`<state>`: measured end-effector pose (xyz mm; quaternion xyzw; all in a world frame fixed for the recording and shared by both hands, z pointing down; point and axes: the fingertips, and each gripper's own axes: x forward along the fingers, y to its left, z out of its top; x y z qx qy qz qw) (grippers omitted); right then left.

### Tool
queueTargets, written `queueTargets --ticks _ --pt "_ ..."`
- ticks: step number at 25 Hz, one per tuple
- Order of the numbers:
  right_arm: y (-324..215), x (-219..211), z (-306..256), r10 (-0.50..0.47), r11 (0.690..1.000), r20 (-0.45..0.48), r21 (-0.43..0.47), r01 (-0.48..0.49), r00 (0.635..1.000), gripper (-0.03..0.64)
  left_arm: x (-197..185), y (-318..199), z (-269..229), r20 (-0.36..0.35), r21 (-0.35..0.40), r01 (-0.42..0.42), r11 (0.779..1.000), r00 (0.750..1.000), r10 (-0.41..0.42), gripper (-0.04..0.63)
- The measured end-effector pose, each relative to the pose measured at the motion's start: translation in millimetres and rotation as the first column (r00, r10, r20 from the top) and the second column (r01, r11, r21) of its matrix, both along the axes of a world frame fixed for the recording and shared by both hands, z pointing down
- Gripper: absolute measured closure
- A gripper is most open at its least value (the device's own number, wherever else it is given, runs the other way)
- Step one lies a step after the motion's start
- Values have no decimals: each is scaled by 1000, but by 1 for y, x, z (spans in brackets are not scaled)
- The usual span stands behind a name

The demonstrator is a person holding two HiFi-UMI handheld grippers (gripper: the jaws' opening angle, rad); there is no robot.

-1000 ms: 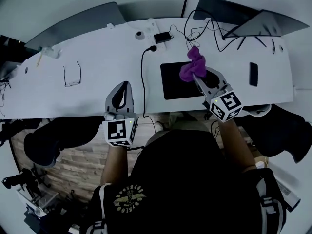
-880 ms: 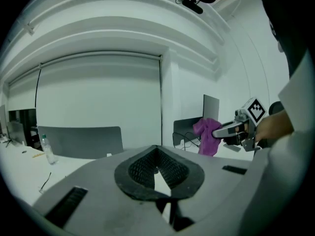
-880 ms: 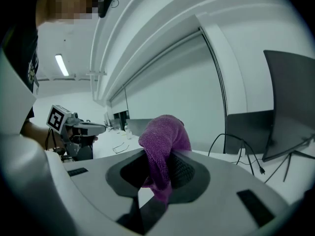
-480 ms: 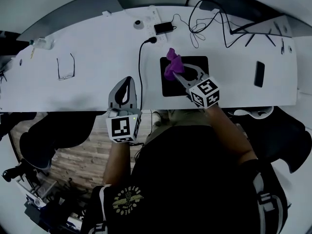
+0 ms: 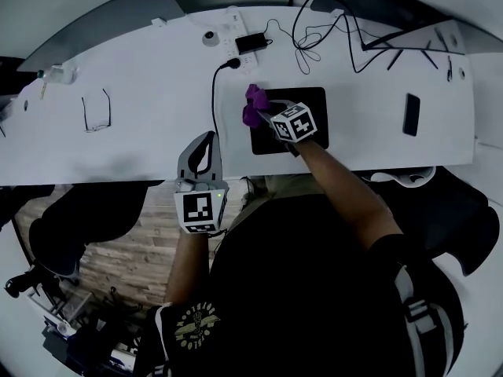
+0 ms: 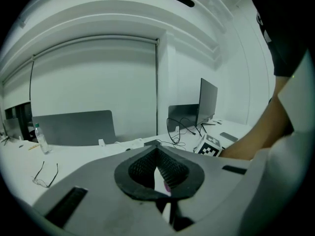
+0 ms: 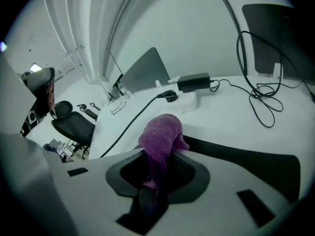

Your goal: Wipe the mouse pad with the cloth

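Right gripper clenched on purple cloth, bunched wad sticking out past jaw tips. Cloth at left edge of black mouse pad, beside black cable. Contact with pad: cannot tell. Left gripper pinched together, nothing between jaws, over front edge of white desk, well apart from pad. Only print: black-and-white square markers on cubes.
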<state>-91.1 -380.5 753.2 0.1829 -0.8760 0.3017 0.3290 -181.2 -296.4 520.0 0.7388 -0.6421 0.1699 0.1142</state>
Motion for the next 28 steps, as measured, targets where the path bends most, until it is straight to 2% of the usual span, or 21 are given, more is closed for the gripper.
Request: queueTargets --ticks 5,11,15,17,20,23,25,28 --pt "-8 24 4 21 1000 -46 -3 -21 999 525 12 -6 4 -25 -14 -24 1000 999 24 594" --pt "-19 60 5 93 996 -74 -9 -94 993 525 28 -18 -8 -44 19 -73 997 996 74 592" --pt "-26 95 6 157 987 -90 -7 -158 983 523 29 -20 -13 -44 32 -75 997 996 77 594" --pt "-30 117 8 212 977 -97 -15 -214 973 523 29 -21 -15 -43 38 -75 996 996 77 594" --pt "-34 153 13 314 945 -107 -58 -322 943 523 33 -23 -24 -47 59 -76 995 996 78 594" --pt "-39 185 15 386 917 -127 -60 -395 914 523 34 -20 -24 -60 50 -70 996 996 73 594" --pt "-40 197 16 407 907 -138 -54 -417 903 523 31 -17 -22 -66 34 -62 997 996 64 594" --pt "-37 201 10 401 911 -158 -29 -410 902 523 30 -19 -30 -72 54 -56 997 996 60 594"
